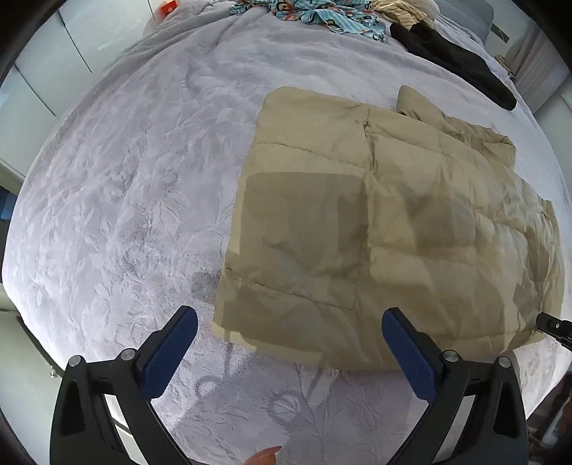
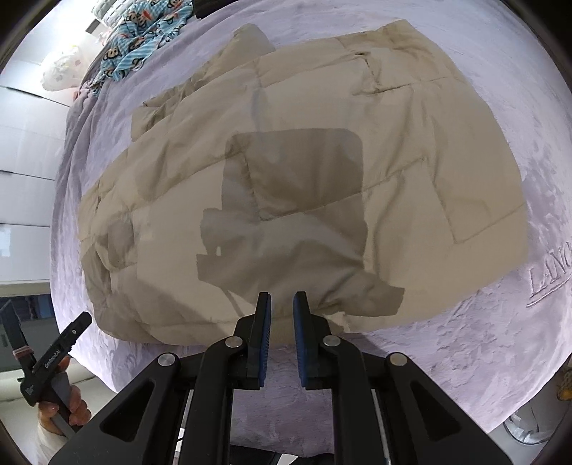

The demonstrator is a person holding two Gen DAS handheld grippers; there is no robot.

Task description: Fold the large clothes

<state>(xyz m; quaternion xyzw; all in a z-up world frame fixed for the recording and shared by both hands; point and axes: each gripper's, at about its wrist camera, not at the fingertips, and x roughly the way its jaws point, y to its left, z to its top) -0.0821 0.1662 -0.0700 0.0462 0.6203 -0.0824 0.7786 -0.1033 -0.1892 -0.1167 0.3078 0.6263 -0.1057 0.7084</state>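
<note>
My left tongs [image 1: 289,343] are spread wide and hold nothing; they hang above the near left corner of the beige padded jacket [image 1: 375,221]. My right tongs [image 2: 282,322] are almost pressed together with a small gap, and I think nothing is between them; they point at the near hem of the jacket. The jacket lies flat on the grey blanket [image 1: 125,196] of the bed, toward its near edge. At the far edge are a blue patterned cloth [image 1: 314,14] and a black garment [image 1: 454,53]. For a good fold, I judge both tongs should open, pinch the near hem at two corners, and lift it evenly.
</note>
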